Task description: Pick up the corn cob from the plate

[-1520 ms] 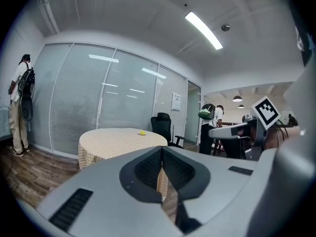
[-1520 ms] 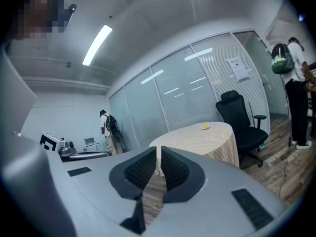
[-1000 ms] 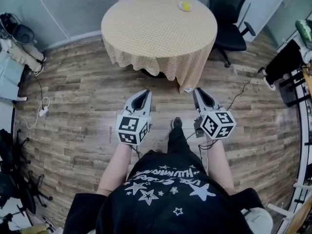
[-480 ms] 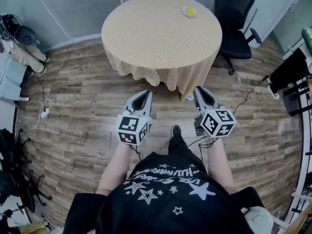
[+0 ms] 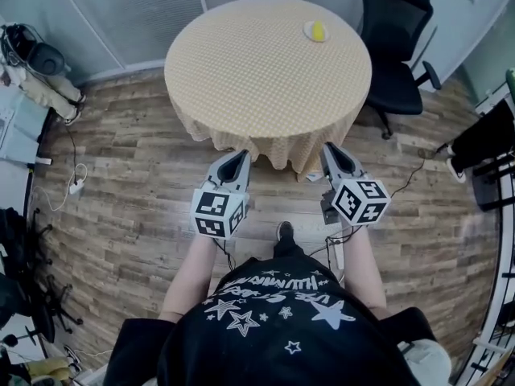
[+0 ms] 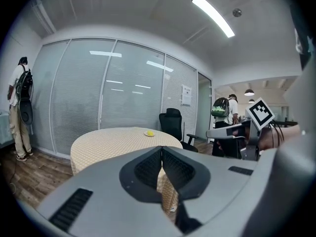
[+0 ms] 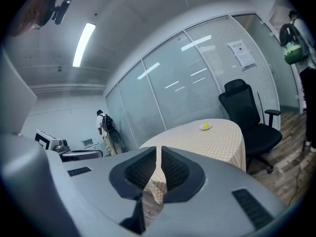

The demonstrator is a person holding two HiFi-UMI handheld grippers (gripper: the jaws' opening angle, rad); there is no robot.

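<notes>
A yellow corn cob (image 5: 319,30) lies on a small white plate (image 5: 310,30) at the far right edge of a round table (image 5: 265,71) covered in a yellow checked cloth. The left gripper view shows the cob (image 6: 149,133) far ahead, and so does the right gripper view (image 7: 204,126). My left gripper (image 5: 239,155) and right gripper (image 5: 331,149) hang side by side over the wooden floor, just short of the table's near edge. Both point at the table and both are shut and empty, with the pads closed together in each gripper view (image 6: 161,149) (image 7: 159,149).
A black office chair (image 5: 398,39) stands right of the table, close to the plate. Cables (image 5: 68,179) and dark gear lie along the floor's left edge. Frosted glass walls back the table. A person with a backpack (image 6: 19,107) stands at the left wall, another (image 6: 229,110) at the right.
The table and plate have come nearer and lower in the head view as the person stepped forward. Both grippers keep their spacing and stay shut.
</notes>
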